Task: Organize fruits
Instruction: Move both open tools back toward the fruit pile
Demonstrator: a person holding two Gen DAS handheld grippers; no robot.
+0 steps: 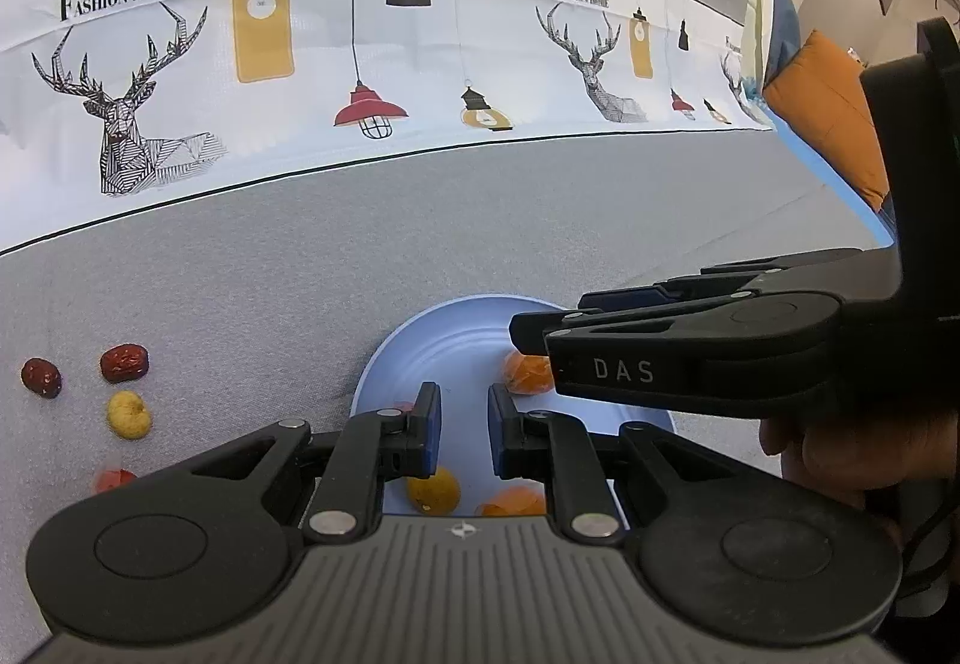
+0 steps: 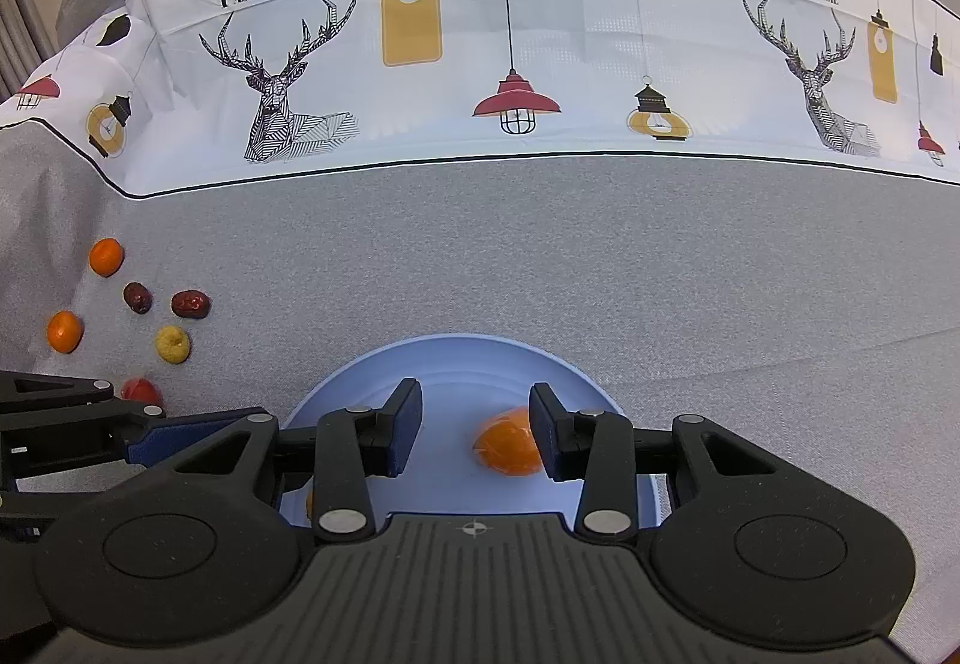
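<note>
I've got the grey tablecloth point(image 2: 600, 256) spread wide under both cameras, and sitting on it is the blue plate point(image 2: 480, 358), my collecting spot, which is why both grippers are crowded over it. Fruit is already gathered there: an orange point(image 2: 504, 448) toward the right side, another orange point(image 1: 513, 502) and a yellow fruit point(image 1: 433, 490) near my edge in the left wrist view.

Off to the left, well apart from the plate, the loose ones wait on the cloth: two small oranges point(image 2: 106, 257), two dark red dates point(image 2: 191, 304), a yellow fruit point(image 2: 173, 345) and a red one point(image 2: 141, 391) half hidden behind the left tool.

Right gripper point(image 2: 474, 430): jaws spread wide, nothing clamped, the orange just inside the right finger point(image 2: 549, 436), close enough that I can't say whether it touches. Looks to me like a drop-off.

Left gripper point(image 1: 463, 424): jaws narrowly parted above the plate, nothing between them. I'd guess it heads for the scattered group.
</note>
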